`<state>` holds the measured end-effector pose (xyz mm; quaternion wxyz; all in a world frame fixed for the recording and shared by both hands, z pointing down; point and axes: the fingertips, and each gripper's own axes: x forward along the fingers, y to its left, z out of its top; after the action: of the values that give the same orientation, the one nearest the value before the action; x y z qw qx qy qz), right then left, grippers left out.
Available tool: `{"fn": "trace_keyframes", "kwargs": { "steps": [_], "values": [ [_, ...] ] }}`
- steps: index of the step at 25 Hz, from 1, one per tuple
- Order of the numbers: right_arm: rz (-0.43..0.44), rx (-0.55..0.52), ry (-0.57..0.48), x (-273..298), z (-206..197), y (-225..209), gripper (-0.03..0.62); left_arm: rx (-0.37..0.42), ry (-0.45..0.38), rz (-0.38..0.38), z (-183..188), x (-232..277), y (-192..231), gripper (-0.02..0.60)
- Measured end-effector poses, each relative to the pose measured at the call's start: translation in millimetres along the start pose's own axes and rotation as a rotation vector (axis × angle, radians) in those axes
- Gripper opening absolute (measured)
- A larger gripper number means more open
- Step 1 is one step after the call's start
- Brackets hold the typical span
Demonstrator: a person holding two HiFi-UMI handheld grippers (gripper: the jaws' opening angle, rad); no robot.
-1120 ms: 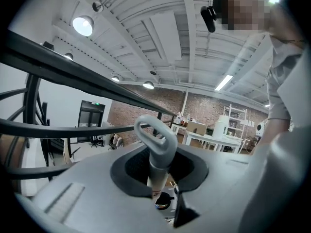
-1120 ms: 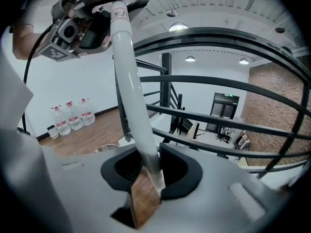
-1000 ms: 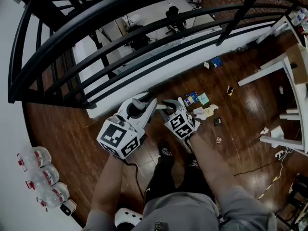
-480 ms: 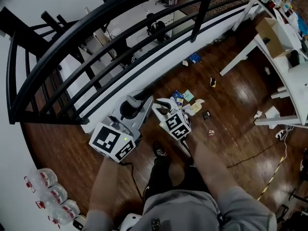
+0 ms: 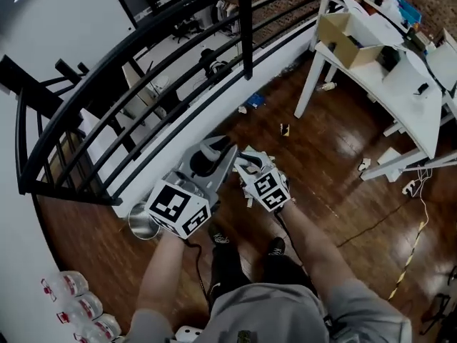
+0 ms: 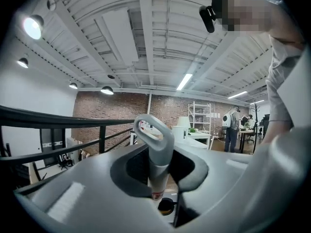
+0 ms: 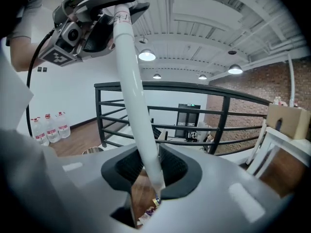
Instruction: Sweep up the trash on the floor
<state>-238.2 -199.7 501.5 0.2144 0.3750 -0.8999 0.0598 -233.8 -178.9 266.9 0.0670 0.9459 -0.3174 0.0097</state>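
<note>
Both grippers hold one broom handle. In the left gripper view my left gripper (image 6: pixel 158 178) is shut on its top end, a grey cap with a hanging loop (image 6: pixel 154 140). My right gripper (image 7: pixel 153 178) is shut on the white shaft (image 7: pixel 136 101) lower down, with the left gripper (image 7: pixel 92 18) above it. From the head view the left gripper (image 5: pixel 208 160) and right gripper (image 5: pixel 246 164) sit side by side above the wooden floor. Trash lies on the floor: a small piece (image 5: pixel 284 128), a blue packet (image 5: pixel 253 100), and scraps (image 7: pixel 148 212) below the right jaws. The broom head is hidden.
A black railing (image 5: pixel 143 70) curves along the left and far side. A white table (image 5: pixel 385 70) with a cardboard box (image 5: pixel 343 34) stands at the right. A metal bowl (image 5: pixel 141 224) sits by my left arm, water bottles (image 5: pixel 75 306) at lower left, a cable (image 5: pixel 371 227) on the floor.
Both grippers have travelled with the handle across the floor and risen. The white table has come nearer, and the trash pile beside the right gripper is now mostly hidden under the grippers.
</note>
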Motion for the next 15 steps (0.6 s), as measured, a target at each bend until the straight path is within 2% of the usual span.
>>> {"fn": "trace_keyframes", "kwargs": {
  "steps": [2, 8, 15],
  "values": [
    [-0.031, 0.016, 0.011, -35.8, -18.5, -23.8, 0.084, 0.001, 0.008, -0.039, -2.5, 29.3, -35.7, 0.067],
    [-0.180, 0.103, 0.048, -147.1, -89.3, -92.7, 0.084, -0.005, 0.045, -0.221, -23.1, 119.3, -149.2, 0.067],
    [-0.371, 0.213, 0.109, -238.1, -153.4, -157.4, 0.083, -0.044, 0.084, -0.451, -41.9, 201.6, -233.8, 0.067]
  ]
}}
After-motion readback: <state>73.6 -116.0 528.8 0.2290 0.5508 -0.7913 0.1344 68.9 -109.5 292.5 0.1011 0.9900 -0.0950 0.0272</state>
